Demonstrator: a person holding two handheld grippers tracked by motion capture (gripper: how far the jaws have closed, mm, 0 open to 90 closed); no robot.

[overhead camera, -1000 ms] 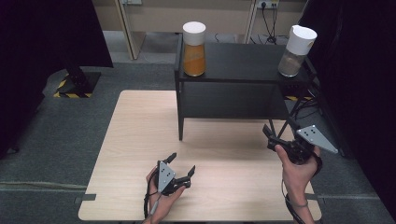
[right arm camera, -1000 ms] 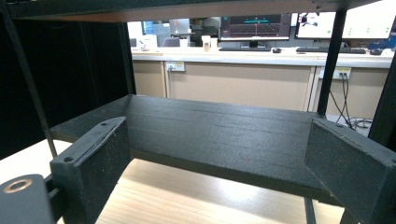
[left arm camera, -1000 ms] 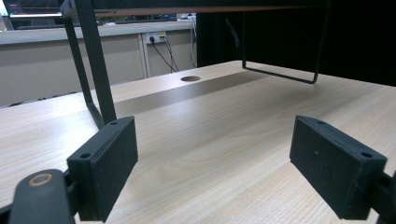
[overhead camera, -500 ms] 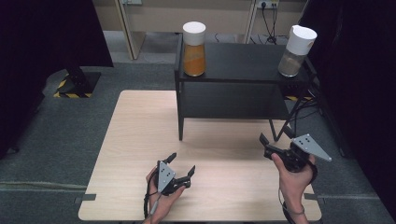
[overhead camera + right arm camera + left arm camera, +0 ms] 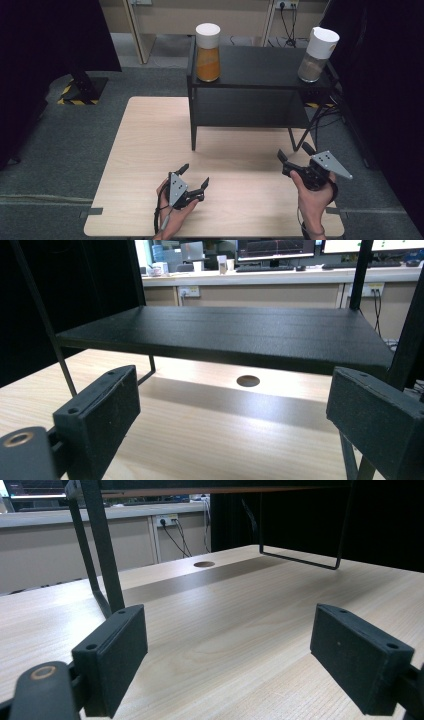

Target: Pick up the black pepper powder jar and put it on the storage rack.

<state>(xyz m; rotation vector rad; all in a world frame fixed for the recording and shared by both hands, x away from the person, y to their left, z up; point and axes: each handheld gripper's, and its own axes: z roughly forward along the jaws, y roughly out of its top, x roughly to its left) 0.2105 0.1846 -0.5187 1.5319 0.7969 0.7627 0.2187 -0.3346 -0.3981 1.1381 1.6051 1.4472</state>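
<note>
- The left gripper (image 5: 195, 176) lies low on the wooden table (image 5: 145, 150), jaws spread and empty.
- The right gripper (image 5: 292, 156), also spread and empty, points at the black shelf (image 5: 260, 62).
- Farther off, the orange jar (image 5: 208, 52) and the grey jar (image 5: 317, 55) stand well apart on the shelf top.

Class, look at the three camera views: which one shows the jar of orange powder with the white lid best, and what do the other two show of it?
The high view: the orange jar stands whole and upright at the left end of the black shelf's top, lid and contents plain. The two gripper views look low under or across the shelf and catch none of the jar.
</note>
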